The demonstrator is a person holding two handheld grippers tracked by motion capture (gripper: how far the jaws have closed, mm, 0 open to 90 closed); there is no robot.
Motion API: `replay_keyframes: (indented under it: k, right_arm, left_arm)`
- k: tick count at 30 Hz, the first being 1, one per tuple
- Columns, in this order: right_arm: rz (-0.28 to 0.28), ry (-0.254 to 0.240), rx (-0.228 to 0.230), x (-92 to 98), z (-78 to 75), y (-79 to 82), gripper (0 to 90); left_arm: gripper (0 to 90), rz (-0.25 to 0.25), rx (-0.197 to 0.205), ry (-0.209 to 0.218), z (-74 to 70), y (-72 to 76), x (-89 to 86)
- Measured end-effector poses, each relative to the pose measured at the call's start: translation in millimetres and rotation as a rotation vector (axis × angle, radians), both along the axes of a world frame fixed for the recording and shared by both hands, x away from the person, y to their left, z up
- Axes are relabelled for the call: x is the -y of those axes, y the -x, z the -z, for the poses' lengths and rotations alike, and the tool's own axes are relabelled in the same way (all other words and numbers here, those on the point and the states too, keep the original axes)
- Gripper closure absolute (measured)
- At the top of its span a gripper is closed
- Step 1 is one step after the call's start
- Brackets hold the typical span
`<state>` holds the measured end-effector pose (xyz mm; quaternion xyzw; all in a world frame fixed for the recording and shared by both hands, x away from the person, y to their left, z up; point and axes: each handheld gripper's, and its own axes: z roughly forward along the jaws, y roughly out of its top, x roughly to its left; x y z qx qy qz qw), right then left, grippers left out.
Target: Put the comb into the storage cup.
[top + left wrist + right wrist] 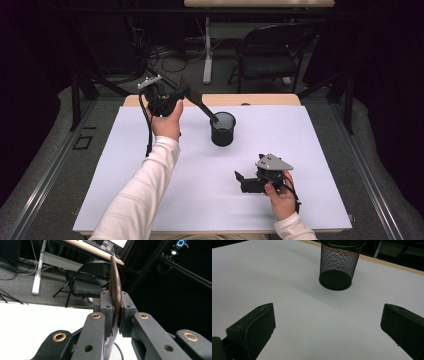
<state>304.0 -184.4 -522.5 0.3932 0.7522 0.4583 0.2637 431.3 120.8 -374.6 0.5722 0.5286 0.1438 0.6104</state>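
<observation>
While your left gripper (175, 97) clamps the dark brown wooden spatula (200, 106), its tip seemingly inside the black mesh cup (223, 131), release remains; your right gripper (241, 181) rests wide open, empty.

Mesh cup (222, 129) alone amid open tabletop (150, 200)
</observation>
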Motion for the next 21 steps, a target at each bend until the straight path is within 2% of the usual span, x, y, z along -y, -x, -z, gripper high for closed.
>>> replay_keyframes:
  k: [16, 21]
  right_arm:
    - [-0.001, 0.004, -0.003, -0.2, 1.4, 0.0, 0.0]
    - [-0.003, 0.006, -0.001, 0.1, 1.4, -0.1, 0.0]
  left_arm:
    - [84.1, -0.029, -0.045, -0.021, 11.4, -12.7, 7.8]
    - [84.1, -0.024, -0.057, -0.027, 15.8, -15.9, 12.0]
